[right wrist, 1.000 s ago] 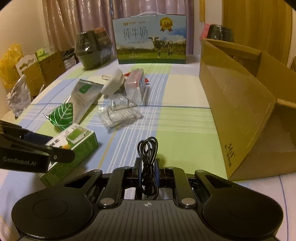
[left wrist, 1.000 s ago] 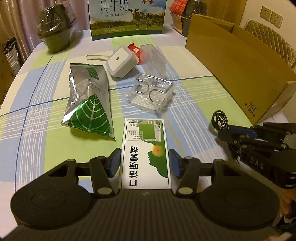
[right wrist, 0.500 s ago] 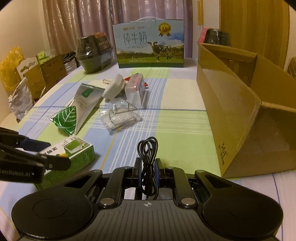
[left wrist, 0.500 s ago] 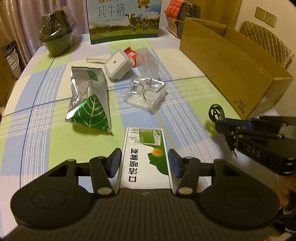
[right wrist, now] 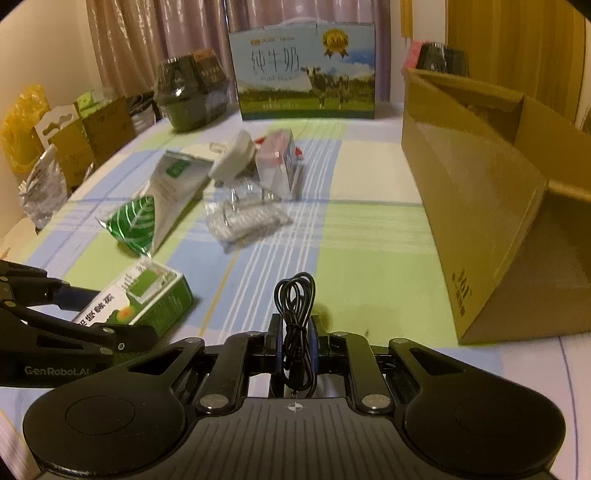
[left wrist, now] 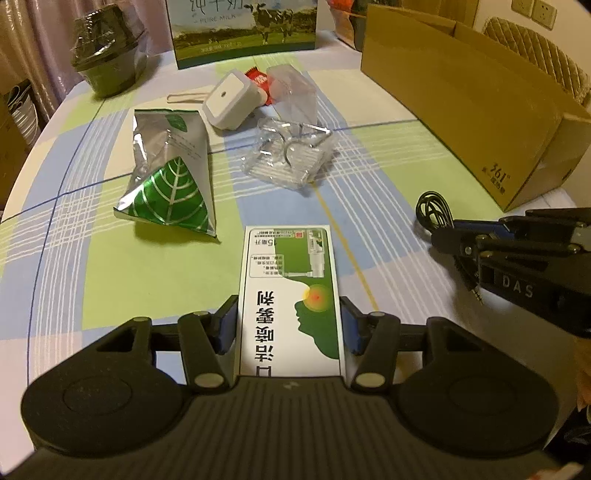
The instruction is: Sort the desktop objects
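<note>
A green-and-white printed carton (left wrist: 290, 291) sits between the blue pads of my left gripper (left wrist: 289, 319), which is shut on its long sides. In the right wrist view the same carton (right wrist: 144, 295) is in the left gripper (right wrist: 118, 314) at the lower left, just above the tablecloth. My right gripper (right wrist: 295, 332) is shut on a coiled black cable (right wrist: 295, 295), whose loop sticks out past the fingertips. From the left wrist view the right gripper (left wrist: 439, 236) and the cable (left wrist: 432, 210) are at the right. An open cardboard box (right wrist: 480, 221) lies to the right.
On the checked tablecloth lie a silver pouch with a green leaf (left wrist: 170, 173), a white square device (left wrist: 229, 101), a clear packet of metal hooks (left wrist: 288, 155) and a clear plastic case (left wrist: 295, 92). A milk carton (left wrist: 243, 29) and a wrapped dark container (left wrist: 107, 70) stand at the back.
The left gripper has drifted a little over the table with the carton still in it. The right gripper has kept still with the cable.
</note>
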`<state>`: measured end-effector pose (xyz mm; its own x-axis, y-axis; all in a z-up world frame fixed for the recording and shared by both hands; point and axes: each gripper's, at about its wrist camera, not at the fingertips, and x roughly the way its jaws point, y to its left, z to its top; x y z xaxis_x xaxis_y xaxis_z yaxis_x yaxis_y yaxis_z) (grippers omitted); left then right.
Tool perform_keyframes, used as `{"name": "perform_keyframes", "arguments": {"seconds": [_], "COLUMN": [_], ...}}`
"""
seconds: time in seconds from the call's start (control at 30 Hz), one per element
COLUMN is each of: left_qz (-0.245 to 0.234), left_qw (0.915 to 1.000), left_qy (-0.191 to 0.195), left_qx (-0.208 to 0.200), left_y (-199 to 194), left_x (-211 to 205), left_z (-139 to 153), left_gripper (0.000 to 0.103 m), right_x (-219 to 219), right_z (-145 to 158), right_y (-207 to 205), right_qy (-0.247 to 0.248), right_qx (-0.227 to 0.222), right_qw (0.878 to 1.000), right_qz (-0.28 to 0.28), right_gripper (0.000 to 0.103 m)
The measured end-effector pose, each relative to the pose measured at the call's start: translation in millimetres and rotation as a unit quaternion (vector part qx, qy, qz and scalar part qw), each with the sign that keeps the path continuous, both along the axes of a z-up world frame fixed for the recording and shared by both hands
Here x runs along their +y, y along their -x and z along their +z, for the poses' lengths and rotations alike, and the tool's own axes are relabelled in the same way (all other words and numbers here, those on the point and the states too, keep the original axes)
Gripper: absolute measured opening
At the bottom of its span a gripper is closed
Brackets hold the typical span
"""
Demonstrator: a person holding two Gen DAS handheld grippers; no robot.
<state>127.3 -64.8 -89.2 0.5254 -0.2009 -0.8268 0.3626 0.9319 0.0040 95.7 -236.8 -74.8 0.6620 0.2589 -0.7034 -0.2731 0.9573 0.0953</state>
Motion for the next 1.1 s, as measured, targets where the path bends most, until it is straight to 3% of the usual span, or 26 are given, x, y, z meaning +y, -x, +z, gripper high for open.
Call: {"name": "perform_keyframes", "arguments": {"seconds": [0.27,0.7,0.93,1.1], "left_qz": [0.001,-0.024,-0.061,-0.093], "left_qw": [0.9992,0.9945,0.9891,0.9833], "left_qy": [0.018,0.049,0.077,0.099], "left_qx": [-0.037,-0.089,-0.110,-0.121], "left_y": [-1.3,-3.3,-9.8,-19.3], "left_x": [-0.7,-33.0,-81.2,-126.9], "left_z": [41.5,106.2,136.9,155.5], "left_gripper": [0.050,0.050,0.050,0.050], "right_x": [-7.3,-45.4,-103.1,-147.9], "right_z": [29.0,111.9,150.4,160.4], "right_y": [1.3,-5.3,-18.0,-26.1], "right_qy": [-0.014,-0.039,-0.047,-0.042], "right_qx": [-0.032,-0.108,-0.140,-0.146], "right_qw": [0.999,0.992,0.985,0.981], "right_qz": [-0.011,-0.042,-0.087,-0.120], "right_gripper": [0.010,0.010,0.010,0.010]}}
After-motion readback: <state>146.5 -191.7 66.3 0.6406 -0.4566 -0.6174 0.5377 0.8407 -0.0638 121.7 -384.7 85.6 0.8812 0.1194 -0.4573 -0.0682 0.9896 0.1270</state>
